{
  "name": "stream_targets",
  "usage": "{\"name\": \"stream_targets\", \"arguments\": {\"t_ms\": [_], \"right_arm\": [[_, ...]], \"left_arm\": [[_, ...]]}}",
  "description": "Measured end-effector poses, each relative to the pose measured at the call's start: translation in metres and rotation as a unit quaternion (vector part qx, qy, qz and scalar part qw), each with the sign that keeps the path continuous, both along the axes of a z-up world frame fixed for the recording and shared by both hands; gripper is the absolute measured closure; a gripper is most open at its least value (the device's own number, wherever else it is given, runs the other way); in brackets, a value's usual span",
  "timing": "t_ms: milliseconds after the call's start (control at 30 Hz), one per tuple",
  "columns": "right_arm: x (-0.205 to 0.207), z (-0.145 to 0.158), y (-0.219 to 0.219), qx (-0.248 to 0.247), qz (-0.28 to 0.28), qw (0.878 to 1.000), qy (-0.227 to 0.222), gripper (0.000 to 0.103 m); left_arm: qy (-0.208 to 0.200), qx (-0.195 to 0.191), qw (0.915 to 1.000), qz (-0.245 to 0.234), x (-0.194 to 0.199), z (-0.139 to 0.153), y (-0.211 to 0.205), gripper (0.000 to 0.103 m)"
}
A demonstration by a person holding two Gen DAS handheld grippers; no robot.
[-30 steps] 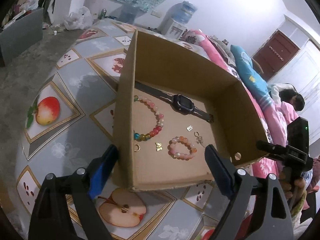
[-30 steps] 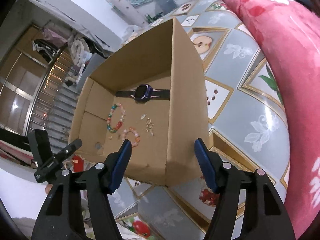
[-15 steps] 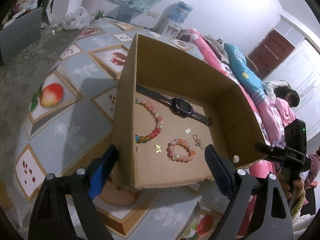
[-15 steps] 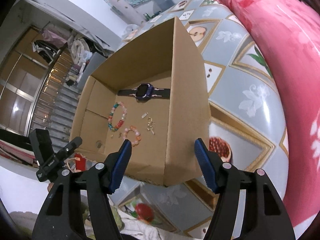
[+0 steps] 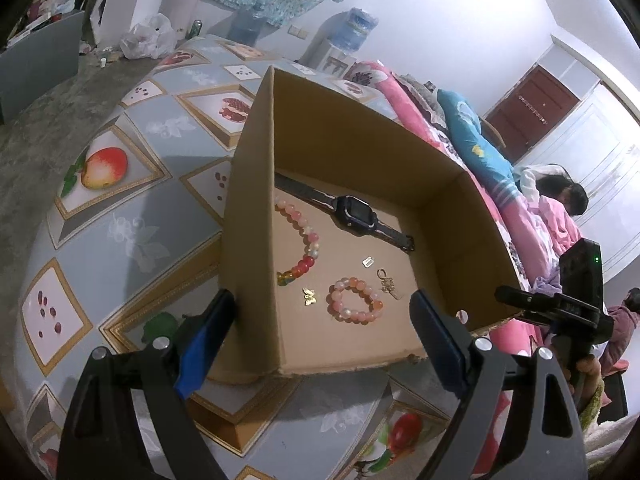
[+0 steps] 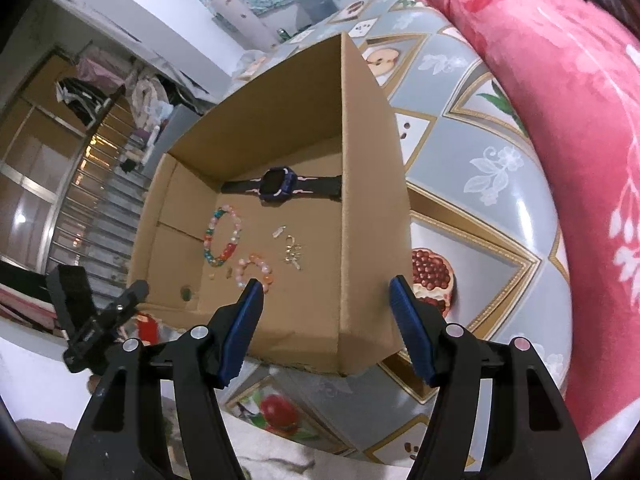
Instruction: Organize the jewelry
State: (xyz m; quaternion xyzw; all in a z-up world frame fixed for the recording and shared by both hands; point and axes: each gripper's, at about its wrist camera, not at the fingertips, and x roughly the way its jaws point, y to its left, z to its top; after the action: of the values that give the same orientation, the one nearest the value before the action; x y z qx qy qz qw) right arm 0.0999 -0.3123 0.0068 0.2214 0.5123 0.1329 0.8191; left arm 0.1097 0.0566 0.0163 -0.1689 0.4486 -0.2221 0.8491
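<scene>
While the left gripper (image 5: 322, 332) is wide open and holds nothing, its fingers sit on both sides of a corner of the cardboard box (image 5: 256, 216). The right gripper (image 6: 326, 322) is wide open and empty too, around another corner. Inside the box lie a dark watch (image 5: 354, 212), a long bead bracelet (image 5: 302, 240), a small pink bracelet (image 5: 354, 300) and tiny gold charms (image 5: 309, 297). The box sits on a fruit-picture mat (image 5: 120, 216).

Box (image 5: 256, 216) ahead of left gripper (image 5: 320, 332): brown cardboard, matt, torn bottom edge. Bead bracelets (image 5: 354, 305) inside: shiny, smooth. Watch (image 6: 280, 185): dark plastic, glossy face. Butterfly charm (image 5: 309, 296): gold metal. Cloth (image 5: 132, 240) under box: smooth, slight shine.
</scene>
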Motion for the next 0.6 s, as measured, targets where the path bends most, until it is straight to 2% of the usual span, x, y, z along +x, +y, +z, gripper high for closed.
{"name": "stream_targets", "arguments": {"t_ms": [300, 500, 600], "right_arm": [[-0.008, -0.003, -0.003, 0.003, -0.009, 1.000, 0.006, 0.040], [-0.018, -0.003, 0.005, -0.019, -0.016, 1.000, -0.009, 0.040], [-0.028, 0.000, 0.003, -0.014, -0.026, 0.999, -0.019, 0.039]], "left_arm": [[-0.002, -0.007, 1.0000, 0.000, -0.015, -0.001, 0.002, 0.016], [-0.034, 0.021, 0.9992, 0.000, -0.026, -0.001, -0.003, 0.015], [-0.050, 0.040, 0.9979, 0.009, -0.036, 0.003, -0.005, 0.015]]}}
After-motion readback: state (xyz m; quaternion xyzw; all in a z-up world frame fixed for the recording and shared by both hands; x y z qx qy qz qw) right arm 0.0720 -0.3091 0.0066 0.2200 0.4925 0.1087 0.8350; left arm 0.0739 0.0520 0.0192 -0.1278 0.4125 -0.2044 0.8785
